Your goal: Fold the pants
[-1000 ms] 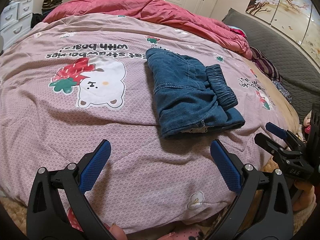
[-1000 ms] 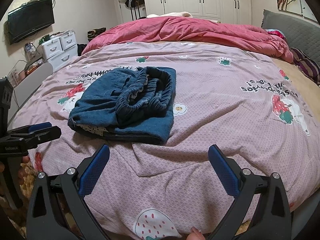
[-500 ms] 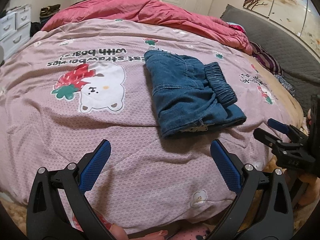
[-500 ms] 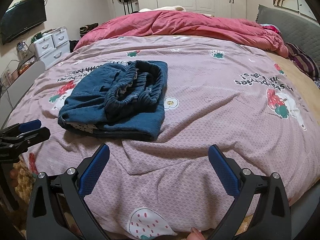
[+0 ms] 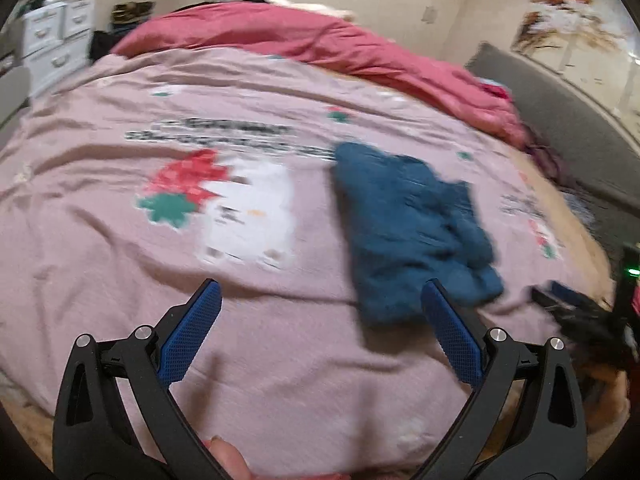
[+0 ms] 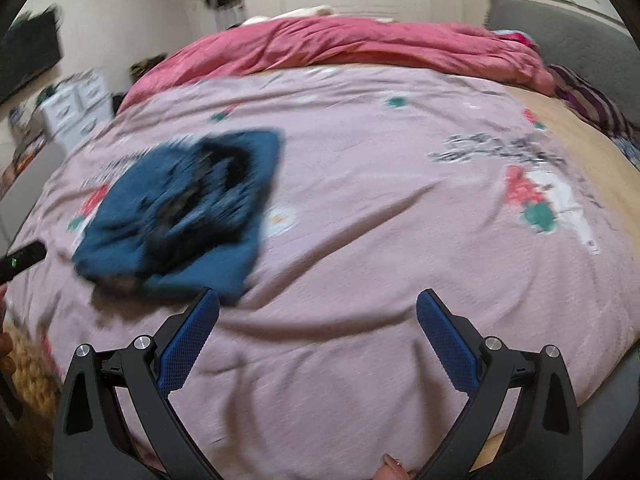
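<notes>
Both pictures were blurry, so I could not see small things well. Far to the left I saw white drawers [image 5: 56, 46] by the wall. Next came the big pink bed cover [image 5: 120, 260] with a white bear and a red strawberry [image 5: 224, 208] printed on it. My left gripper [image 5: 320, 296] hung low over the near part of the cover. Its two blue fingers [image 5: 192, 336] were spread wide apart, and it held nothing. A bit further right lay the blue pants [image 5: 408, 232], folded up into a small bundle and flat on the cover. They were not touching either gripper. A red blanket [image 5: 320, 44] was bunched up at the far side of the bed. In the right wrist view, the pants [image 6: 180, 212] sat to the left, just past one blue finger. My right gripper [image 6: 318, 294] also hung over the bare cover, spread wide, with nothing in it. Far to the right was a grey headboard [image 6: 560, 28].
</notes>
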Demonstrator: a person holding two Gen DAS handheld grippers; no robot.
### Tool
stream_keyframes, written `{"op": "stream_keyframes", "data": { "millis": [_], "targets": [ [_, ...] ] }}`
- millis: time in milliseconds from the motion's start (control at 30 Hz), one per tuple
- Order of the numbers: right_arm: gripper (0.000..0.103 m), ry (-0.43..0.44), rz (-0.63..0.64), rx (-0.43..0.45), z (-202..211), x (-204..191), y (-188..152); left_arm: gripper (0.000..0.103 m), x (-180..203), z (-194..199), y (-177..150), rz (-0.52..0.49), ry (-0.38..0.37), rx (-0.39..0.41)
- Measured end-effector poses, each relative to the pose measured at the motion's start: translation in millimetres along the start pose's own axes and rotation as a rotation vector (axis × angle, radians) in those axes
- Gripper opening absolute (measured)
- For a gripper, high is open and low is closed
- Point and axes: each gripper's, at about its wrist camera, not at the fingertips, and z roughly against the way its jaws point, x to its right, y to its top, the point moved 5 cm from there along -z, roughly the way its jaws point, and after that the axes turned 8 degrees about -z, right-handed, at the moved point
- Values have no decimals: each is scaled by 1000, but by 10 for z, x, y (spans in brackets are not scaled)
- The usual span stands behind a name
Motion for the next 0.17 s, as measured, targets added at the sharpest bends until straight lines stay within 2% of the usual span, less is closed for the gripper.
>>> {"op": "stream_keyframes", "data": {
  "millis": [67, 167],
  "targets": [
    [98, -44, -37, 31, -8, 308, 209, 94, -314, -130, 127, 43, 84, -33],
    [98, -158, -75, 67, -96, 901, 586, 94, -776, -293, 318, 82, 192, -64]
  ]
}}
